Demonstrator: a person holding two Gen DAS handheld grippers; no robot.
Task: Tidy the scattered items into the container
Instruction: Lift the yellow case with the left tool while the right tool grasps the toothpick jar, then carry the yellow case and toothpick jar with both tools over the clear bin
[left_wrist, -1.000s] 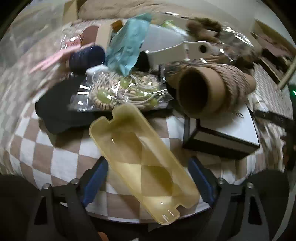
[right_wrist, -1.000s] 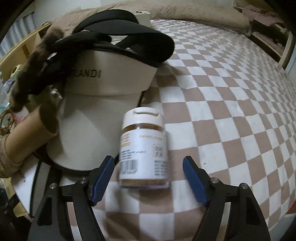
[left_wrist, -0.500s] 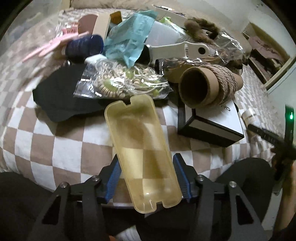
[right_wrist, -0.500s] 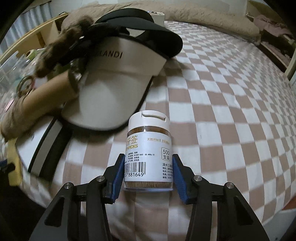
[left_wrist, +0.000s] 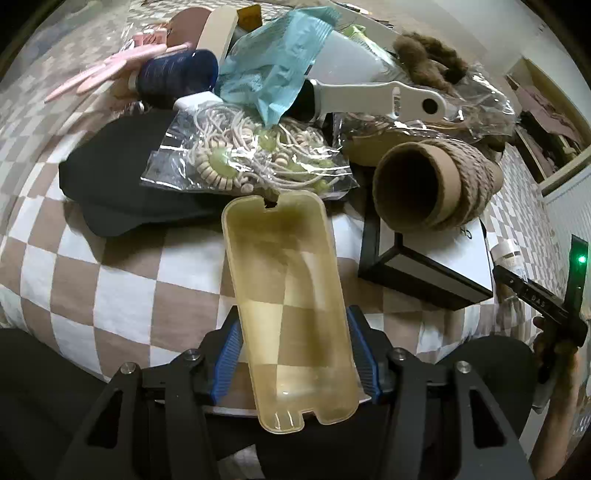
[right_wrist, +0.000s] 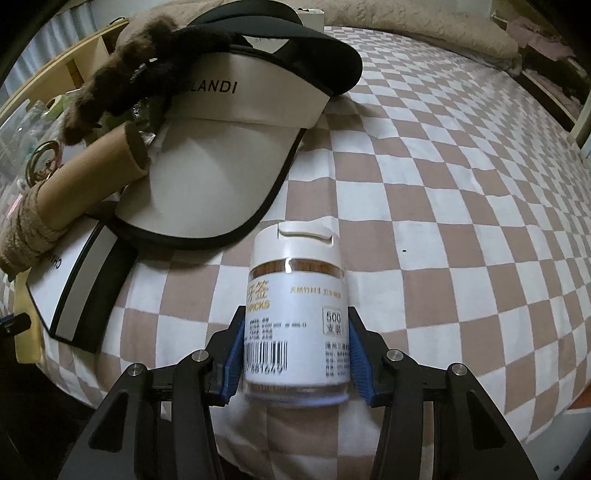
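Yellow tray clamped, left gripper angled steeply down.

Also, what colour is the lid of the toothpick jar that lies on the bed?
White. The toothpick jar's lid shows best in the right wrist view.

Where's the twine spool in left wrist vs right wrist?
Left wrist: twine spool right of centre, open end facing the camera, lying on the white black-edged box.
Right wrist: twine spool at left edge, lying over the same box.
Shared landmark: that box.
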